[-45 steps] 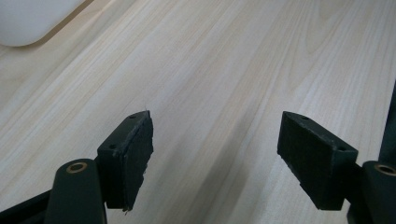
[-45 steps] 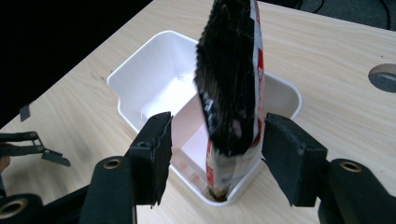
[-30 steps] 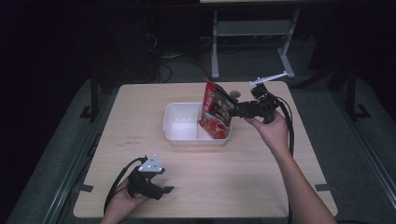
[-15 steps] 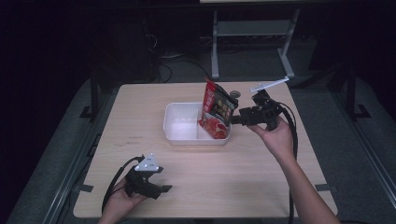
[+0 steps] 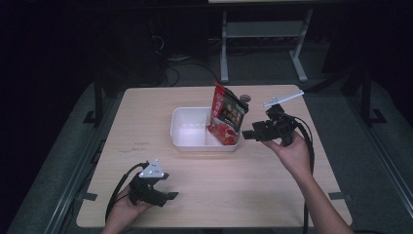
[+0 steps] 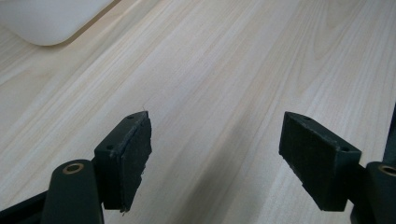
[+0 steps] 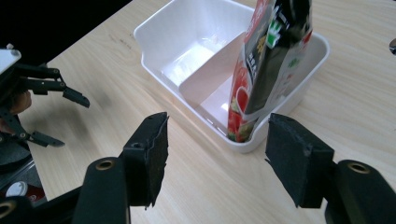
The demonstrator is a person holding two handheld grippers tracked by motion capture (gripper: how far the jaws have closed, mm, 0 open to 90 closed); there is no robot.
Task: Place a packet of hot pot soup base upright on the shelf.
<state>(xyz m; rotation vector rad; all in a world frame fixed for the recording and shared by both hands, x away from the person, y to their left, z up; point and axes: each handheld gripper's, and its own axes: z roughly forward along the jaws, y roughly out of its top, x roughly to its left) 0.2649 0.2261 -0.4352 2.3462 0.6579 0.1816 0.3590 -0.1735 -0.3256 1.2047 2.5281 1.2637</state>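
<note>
From the high view, a white tray [image 5: 195, 127] sits near the middle of the table [image 5: 146, 112]. A red bag [image 5: 226, 117] stands tilted in the tray's right part, and its top sticks up over the rim. The bag hides part of the tray's right end. A small round thing [image 5: 243, 98] behind the bag is too small to make out. The right tool [image 5: 249, 135] is in the air just beside the tray's right end, not touching the bag. Its jaws are small and dark here, so how wide they are is hard to see. The left tool [image 5: 168, 195] rests near the table's front edge, well apart from the tray. There is lots of bare table between the two. The room around the table is dark.

In the left tool view, the left tool [image 6: 215, 154] has its jaws wide with bare table [image 6: 224, 70] between them. A rounded corner of the white tray [image 6: 51, 23] is cut off at the top left.

In the right tool view, the right tool [image 7: 217, 156] has its jaws wide with nothing between them. The tray [image 7: 159, 42] has a wall across its middle. The bag [image 7: 261, 70] stands in the near part, its top cut off by the picture's edge. The bag's words are too blurry to read. The left tool [image 7: 53, 109] shows far off at the left, wide too.
</note>
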